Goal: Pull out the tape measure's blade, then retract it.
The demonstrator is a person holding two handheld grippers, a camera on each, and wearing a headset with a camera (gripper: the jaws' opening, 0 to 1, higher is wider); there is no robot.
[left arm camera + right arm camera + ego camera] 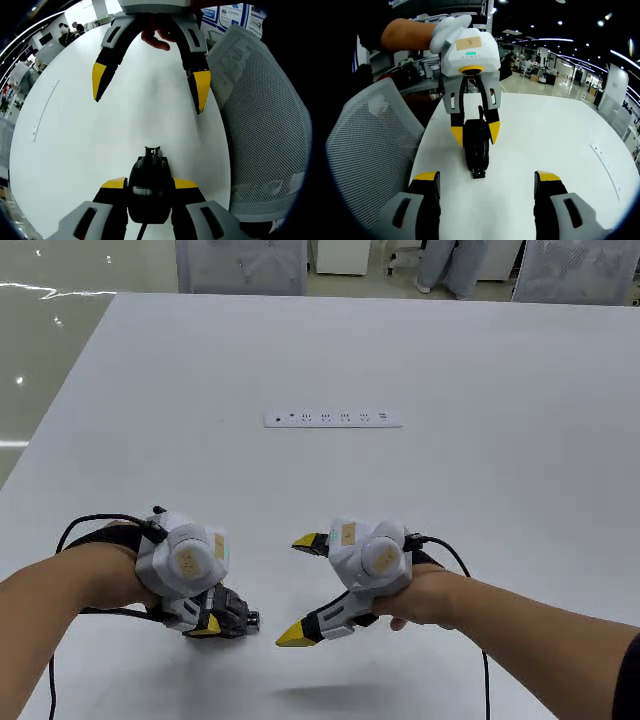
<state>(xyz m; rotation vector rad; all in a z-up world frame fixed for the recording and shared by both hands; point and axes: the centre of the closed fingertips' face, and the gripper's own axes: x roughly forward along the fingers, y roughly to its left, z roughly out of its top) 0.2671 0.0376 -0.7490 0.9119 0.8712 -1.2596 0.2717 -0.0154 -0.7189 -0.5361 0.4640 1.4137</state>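
I hold one tape measure (149, 192) clamped in my left gripper (215, 622); my right gripper (295, 588) points toward it, jaws wide apart, both low over the table (420, 350).

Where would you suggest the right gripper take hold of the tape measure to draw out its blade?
Grip the end hook protruding from the tape measure, coming straight on with the right gripper; the left gripper clamps the body, and the hook points toward the open jaws.
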